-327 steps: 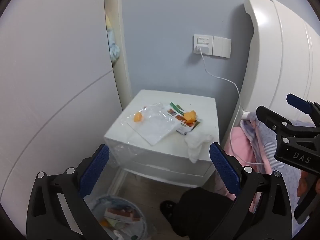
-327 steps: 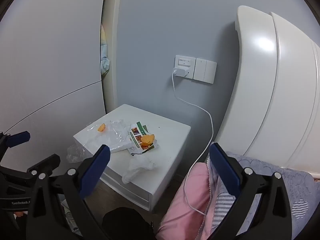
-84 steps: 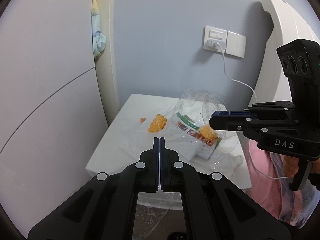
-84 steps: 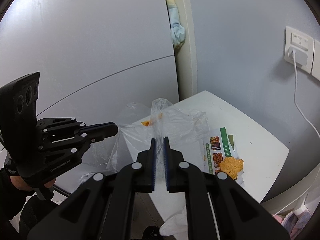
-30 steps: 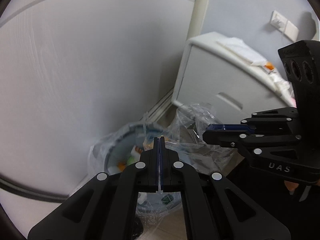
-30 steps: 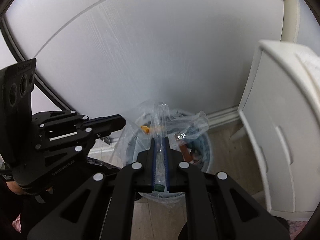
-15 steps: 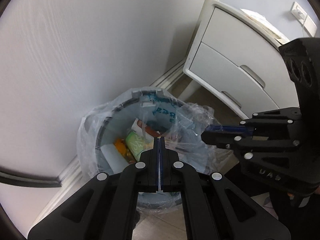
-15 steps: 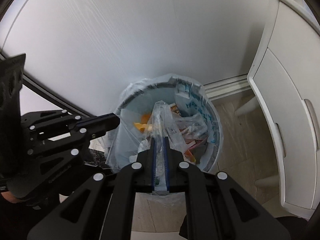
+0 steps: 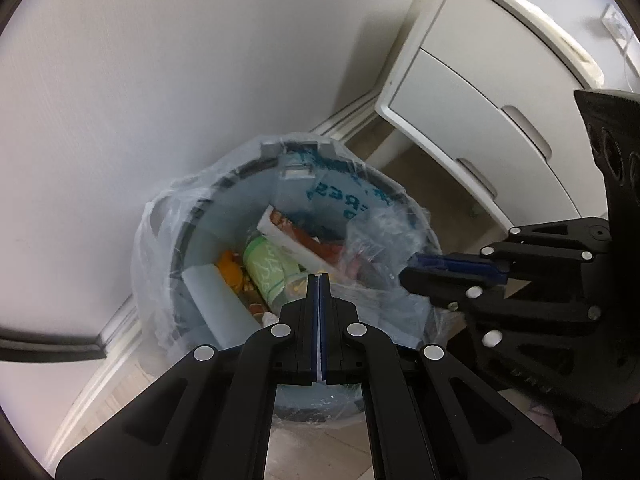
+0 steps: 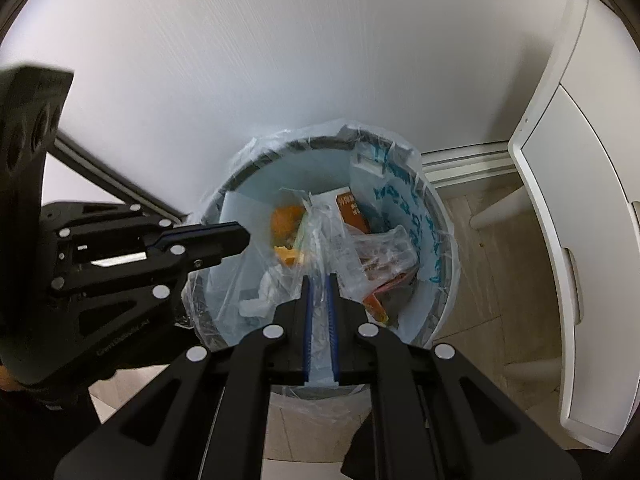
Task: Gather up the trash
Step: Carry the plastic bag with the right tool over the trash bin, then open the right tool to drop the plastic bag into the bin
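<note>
Plastic bag (image 10: 320,240) hangs stretched between both grippers right over the open trash bin (image 10: 436,216), jaws of the left gripper (image 9: 319,280) and right gripper (image 10: 319,280) clenched on its edges. Bin's straight below, so letting go should drop it in.

Bin (image 10: 448,240), round, plastic-lined, stood on the floor against a white wall (image 10: 280,60), beside a cabinet (image 10: 580,200). Right gripper (image 10: 319,280) was clamped on a clear bag (image 10: 320,236) hanging over the bin's middle. Left gripper (image 10: 236,240), jaws closed, reached over the bin's left rim. Orange scraps (image 10: 286,220) lay inside.
</note>
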The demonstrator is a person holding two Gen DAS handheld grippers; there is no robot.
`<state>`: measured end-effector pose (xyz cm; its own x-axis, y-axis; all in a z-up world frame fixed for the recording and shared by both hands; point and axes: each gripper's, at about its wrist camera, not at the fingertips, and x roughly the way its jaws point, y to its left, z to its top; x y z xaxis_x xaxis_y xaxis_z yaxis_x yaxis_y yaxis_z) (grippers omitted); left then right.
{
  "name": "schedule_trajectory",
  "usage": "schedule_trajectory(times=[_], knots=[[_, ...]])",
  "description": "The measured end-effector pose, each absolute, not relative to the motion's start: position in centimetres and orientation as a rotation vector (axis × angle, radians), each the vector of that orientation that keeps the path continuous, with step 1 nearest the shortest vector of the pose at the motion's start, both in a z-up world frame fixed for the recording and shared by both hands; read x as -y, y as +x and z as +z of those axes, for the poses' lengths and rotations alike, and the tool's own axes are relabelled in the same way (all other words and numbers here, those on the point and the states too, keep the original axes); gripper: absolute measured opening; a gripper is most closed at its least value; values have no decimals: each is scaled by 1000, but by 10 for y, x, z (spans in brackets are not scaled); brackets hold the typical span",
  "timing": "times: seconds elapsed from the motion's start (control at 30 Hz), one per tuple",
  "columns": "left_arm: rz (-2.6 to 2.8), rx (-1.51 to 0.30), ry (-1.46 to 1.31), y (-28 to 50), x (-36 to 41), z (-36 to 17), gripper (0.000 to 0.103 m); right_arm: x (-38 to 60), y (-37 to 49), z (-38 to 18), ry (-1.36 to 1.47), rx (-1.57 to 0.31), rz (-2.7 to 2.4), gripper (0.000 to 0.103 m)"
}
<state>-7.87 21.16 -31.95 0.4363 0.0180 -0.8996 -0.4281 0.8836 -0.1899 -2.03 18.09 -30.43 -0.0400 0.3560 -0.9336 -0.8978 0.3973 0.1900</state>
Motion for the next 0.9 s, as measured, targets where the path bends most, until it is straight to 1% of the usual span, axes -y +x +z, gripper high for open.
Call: schedule_trajectory(times=[0.13,0.17,0.2,0.23,0.27,0.3,0.37,0.4,0.47,0.5,0.53,0.57,0.6,0.67,0.73,0.8,0.9], knots=[[311,-1119,-410,-79,-211,-328,0,-181,-22,-313,-648,-1190,1075,10],[325,-1123,-399,-80,-213,-330,8,-182,-22,-315,-670,-1178,1060,21],[331,-1126,-398,-80,-215,-330,13,-181,-21,-315,-674,-1171,1050,46],[343,-1124,-406,-82,-219,-330,21,-180,-20,-314,-667,-1170,1043,58],[355,-1121,-409,-83,-221,-330,27,-179,-17,-313,-660,-1164,1031,64],[361,-1116,-416,-84,-224,-329,30,-177,-15,-311,-651,-1160,1027,68],[379,-1099,-430,-87,-229,-326,42,-174,-11,-308,-640,-1150,1017,73],[396,-1089,-423,-88,-230,-324,46,-172,-9,-306,-638,-1140,1010,76],[422,-1080,-409,-89,-232,-321,63,-170,-6,-303,-633,-1130,998,80],[435,-1076,-394,-90,-232,-320,67,-170,-6,-302,-629,-1127,991,82],[451,-1075,-370,-90,-232,-319,75,-169,-3,-301,-621,-1122,980,85],[461,-1080,-351,-89,-231,-320,82,-168,-2,-299,-616,-1118,971,87],[466,-1082,-347,-89,-231,-320,83,-167,-1,-298,-624,-1109,955,90],[479,-1083,-337,-90,-232,-320,92,-169,0,-299,-632,-1101,944,92],[491,-1077,-336,-91,-235,-319,97,-169,0,-297,-623,-1093,944,94],[498,-1062,-331,-92,-236,-317,97,-170,1,-294,-617,-1077,943,96],[504,-1049,-323,-92,-236,-314,97,-168,1,-289,-603,-1059,936,96]])
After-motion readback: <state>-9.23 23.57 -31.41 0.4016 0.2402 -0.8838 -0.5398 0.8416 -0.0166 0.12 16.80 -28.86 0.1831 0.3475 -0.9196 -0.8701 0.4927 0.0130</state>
